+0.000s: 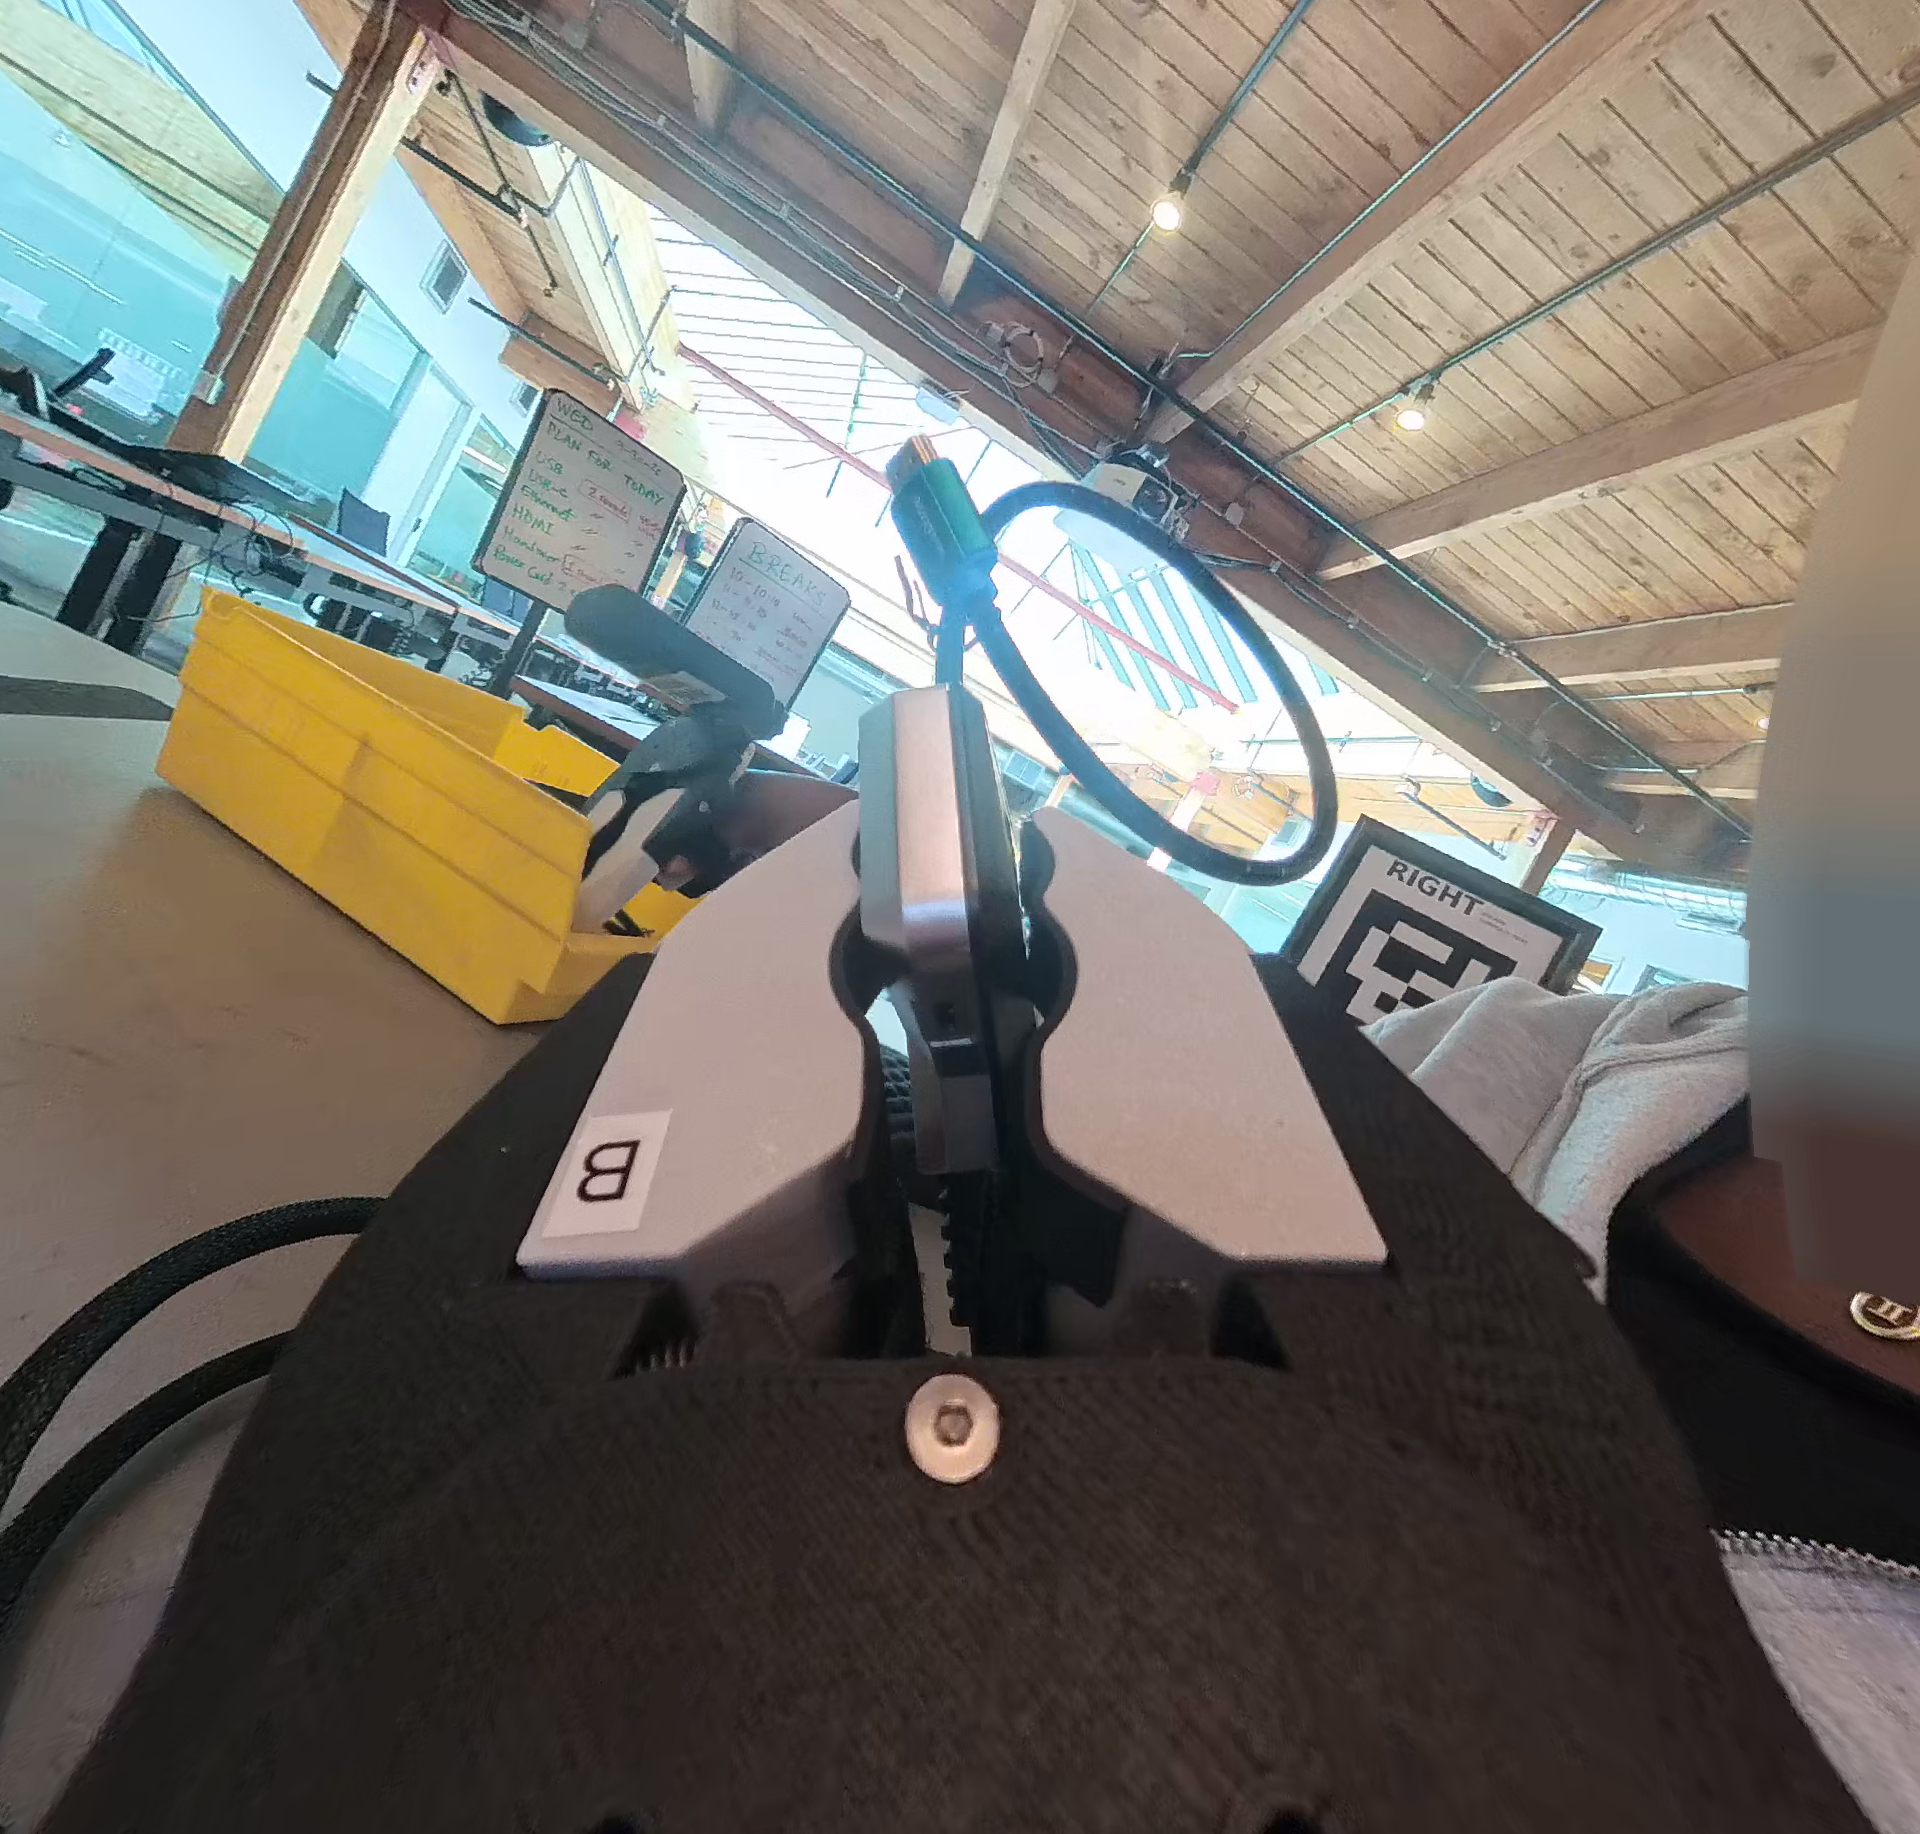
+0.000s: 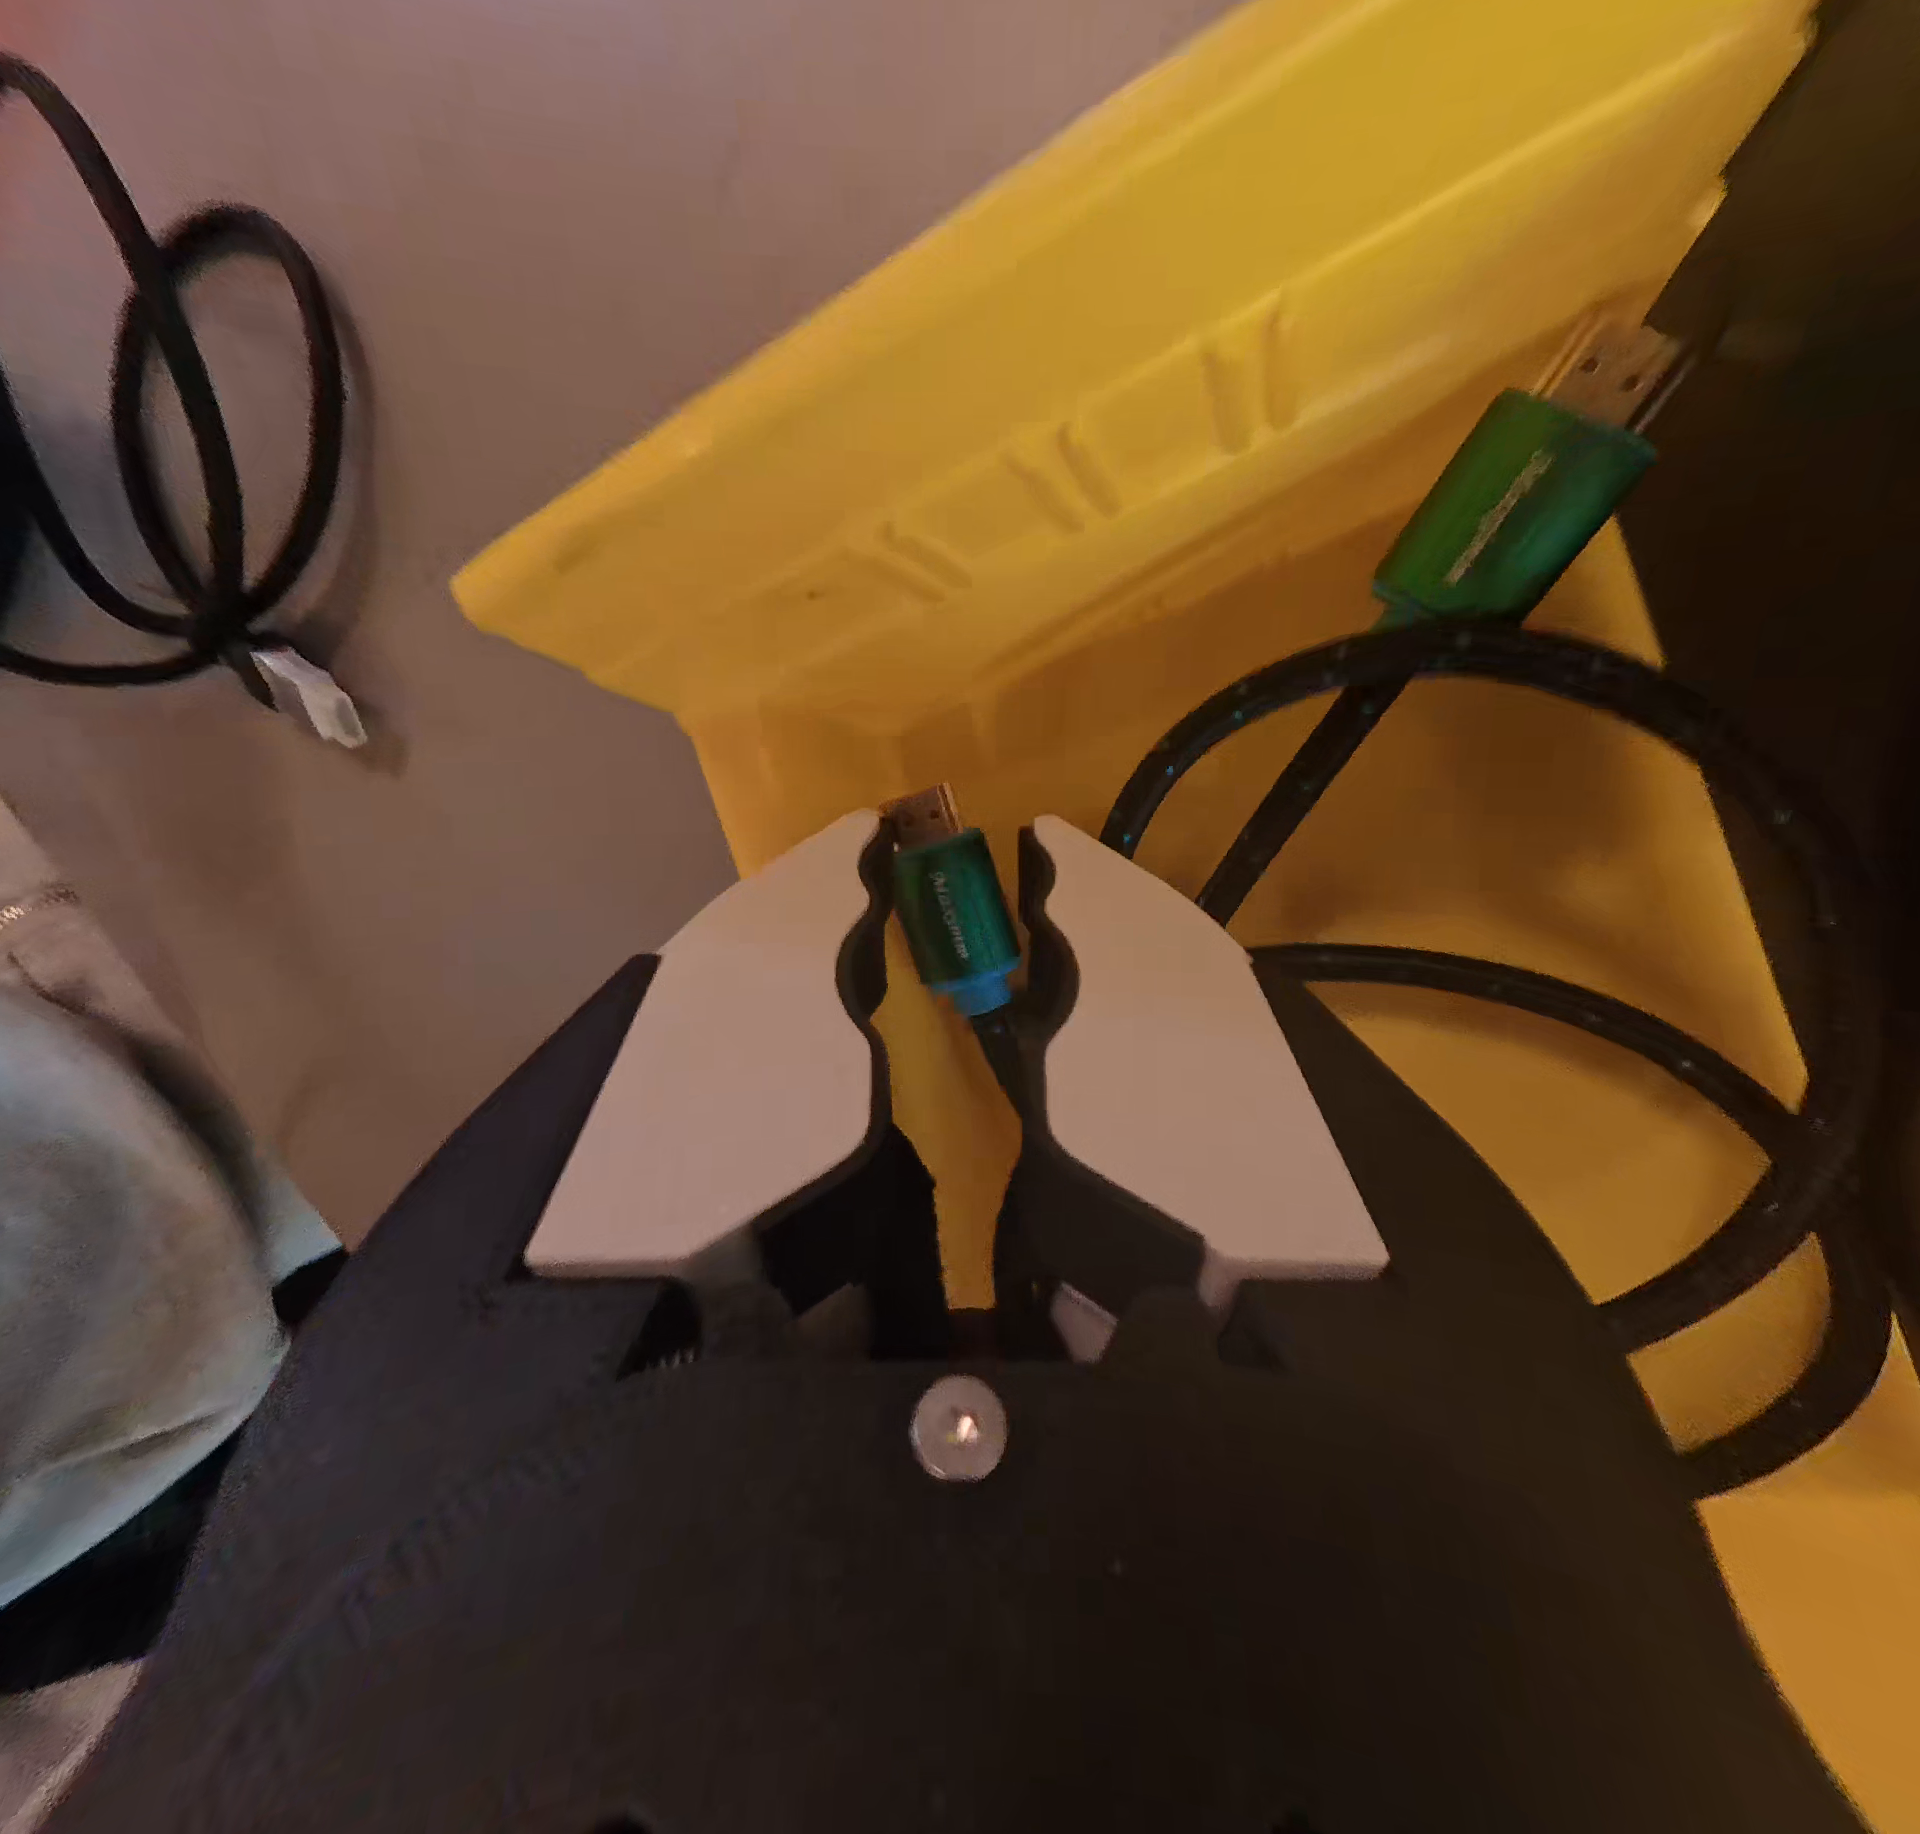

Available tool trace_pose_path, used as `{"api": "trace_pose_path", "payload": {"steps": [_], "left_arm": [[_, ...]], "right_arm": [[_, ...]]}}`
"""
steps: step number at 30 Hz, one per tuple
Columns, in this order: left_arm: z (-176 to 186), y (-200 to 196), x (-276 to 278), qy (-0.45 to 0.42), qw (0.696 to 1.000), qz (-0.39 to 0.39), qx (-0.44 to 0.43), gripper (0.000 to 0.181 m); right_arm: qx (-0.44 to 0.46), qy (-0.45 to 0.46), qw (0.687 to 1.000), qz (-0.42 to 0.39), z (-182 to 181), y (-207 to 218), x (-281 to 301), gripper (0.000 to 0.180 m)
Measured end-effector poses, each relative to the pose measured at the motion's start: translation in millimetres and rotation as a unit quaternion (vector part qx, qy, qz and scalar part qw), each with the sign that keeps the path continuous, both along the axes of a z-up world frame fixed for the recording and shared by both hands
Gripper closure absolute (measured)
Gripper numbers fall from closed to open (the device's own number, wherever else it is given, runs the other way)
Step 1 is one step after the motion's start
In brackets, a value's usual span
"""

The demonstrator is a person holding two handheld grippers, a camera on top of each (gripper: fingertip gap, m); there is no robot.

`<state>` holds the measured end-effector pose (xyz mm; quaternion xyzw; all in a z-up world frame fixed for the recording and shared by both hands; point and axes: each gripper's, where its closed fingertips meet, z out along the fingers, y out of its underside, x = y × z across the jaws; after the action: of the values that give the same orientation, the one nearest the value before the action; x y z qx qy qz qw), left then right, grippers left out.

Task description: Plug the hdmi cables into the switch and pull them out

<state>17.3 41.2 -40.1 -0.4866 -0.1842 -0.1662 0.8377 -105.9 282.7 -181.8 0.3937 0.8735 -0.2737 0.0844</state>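
In the left wrist view my left gripper [image 1: 940, 849] is shut on a grey HDMI switch [image 1: 920, 839], held on edge and pointing upward. The switch's black lead [image 1: 1226, 704] loops up to a green plug [image 1: 935, 522]. In the right wrist view my right gripper [image 2: 951, 849] is down in a yellow bin [image 2: 1039, 350]. Its jaws stand narrowly apart on either side of a green HDMI plug [image 2: 956, 917], with a thin gap on the left. A second green plug [image 2: 1512, 506] and coiled black cable [image 2: 1621, 1015] lie in the bin. The right gripper also shows in the left wrist view [image 1: 665, 818].
The yellow bin [image 1: 364, 797] sits on a grey table [image 1: 156, 1005]. Another black cable [image 2: 197, 454] with a silver plug [image 2: 312, 704] lies on the table left of the bin. A grey sleeve [image 2: 104, 1213] is at lower left. A framed black-and-white marker [image 1: 1444, 943] stands at right.
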Motion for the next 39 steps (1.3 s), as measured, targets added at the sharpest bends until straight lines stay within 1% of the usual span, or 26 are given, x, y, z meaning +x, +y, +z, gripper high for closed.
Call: {"api": "trace_pose_path", "payload": {"steps": [2,4,6,7,8,9,11,12,13,14,15,17,18,21,24,25,26,28,31,34,36,37,38,39], "left_arm": [[-0.8,0.4,-1.1,0.006,1.000,0.012,-0.009,0.159],[-1.5,0.2,-3.0,0.016,0.999,0.032,-0.020,0.159],[-1.1,-0.9,-4.9,0.033,0.997,0.058,-0.032,0.159],[-0.9,-1.4,-5.8,0.043,0.996,0.073,-0.038,0.159],[-0.6,-2.1,-6.6,0.054,0.994,0.088,-0.046,0.158],[-0.2,-2.8,-7.3,0.066,0.991,0.102,-0.053,0.159],[1.7,-4.7,-8.0,0.085,0.987,0.125,-0.060,0.159],[3.7,-6.1,-7.7,0.090,0.986,0.130,-0.056,0.159],[6.5,-8.0,-6.6,0.093,0.986,0.129,-0.045,0.159],[10.1,-10.5,-4.5,0.095,0.988,0.122,-0.029,0.159],[13.9,-13.3,-2.0,0.097,0.989,0.113,-0.011,0.159],[19.8,-18.2,1.0,0.099,0.990,0.102,0.014,0.159],[21.0,-19.3,1.7,0.101,0.990,0.101,0.019,0.159],[18.9,-16.6,3.8,0.106,0.990,0.093,0.008,0.158],[17.1,-11.8,8.2,0.114,0.990,0.082,-0.002,0.159],[16.5,-10.2,9.9,0.117,0.990,0.078,-0.006,0.159],[15.4,-8.2,11.3,0.120,0.990,0.075,-0.012,0.159],[16.0,-8.3,12.8,0.124,0.989,0.075,-0.012,0.159],[12.1,-5.8,12.3,0.114,0.991,0.060,-0.030,0.156],[-0.1,1.7,7.7,0.079,0.994,0.038,-0.071,0.135],[-10.8,9.9,12.2,0.080,0.990,0.010,-0.111,0.130],[-13.6,12.5,15.3,0.090,0.988,0.004,-0.124,0.137],[-13.3,13.2,19.1,0.107,0.986,0.003,-0.126,0.157],[-13.5,13.8,17.4,0.113,0.985,0.021,-0.132,0.159]], "right_arm": [[-0.038,0.026,0.999,-0.011,12.3,-5.7,-6.4,0.150],[-0.095,0.078,0.992,-0.017,36.4,-13.1,-13.7,0.143],[-0.147,0.160,0.976,-0.022,68.8,-17.5,-21.7,0.140],[-0.175,0.216,0.960,-0.023,89.6,-19.9,-24.7,0.139],[-0.210,0.280,0.937,-0.019,114.5,-23.7,-24.3,0.138],[-0.250,0.342,0.906,-0.010,141.5,-28.7,-18.6,0.134],[-0.325,0.444,0.835,0.004,190.5,-38.8,3.1,0.130],[-0.351,0.479,0.805,0.007,207.0,-43.9,14.9,0.131],[-0.365,0.499,0.786,0.016,215.2,-51.3,25.8,0.133],[-0.368,0.501,0.783,0.034,214.3,-62.3,35.4,0.137],[-0.363,0.484,0.794,0.060,205.5,-76.6,43.6,0.138],[-0.359,0.423,0.824,0.117,180.3,-110.4,60.9,0.138],[-0.369,0.395,0.829,0.144,171.1,-128.7,71.4,0.140],[-0.424,0.322,0.820,0.211,160.4,-182.6,106.7,0.143],[-0.457,0.265,0.814,0.241,156.9,-223.2,126.4,0.149],[-0.462,0.254,0.812,0.250,155.3,-232.6,130.8,0.154],[-0.470,0.250,0.807,0.257,154.9,-239.2,134.4,0.166],[-0.496,0.245,0.795,0.250,158.1,-244.3,136.8,0.168],[-0.526,0.230,0.785,0.233,157.9,-242.9,136.3,0.169],[-0.545,0.220,0.778,0.222,155.0,-240.8,135.5,0.169],[-0.548,0.219,0.776,0.223,153.2,-241.9,137.3,0.169],[-0.550,0.219,0.775,0.220,152.8,-242.3,137.6,0.169],[-0.548,0.223,0.777,0.215,151.6,-242.8,136.2,0.169],[-0.547,0.227,0.778,0.212,150.9,-242.5,134.6,0.169]]}}
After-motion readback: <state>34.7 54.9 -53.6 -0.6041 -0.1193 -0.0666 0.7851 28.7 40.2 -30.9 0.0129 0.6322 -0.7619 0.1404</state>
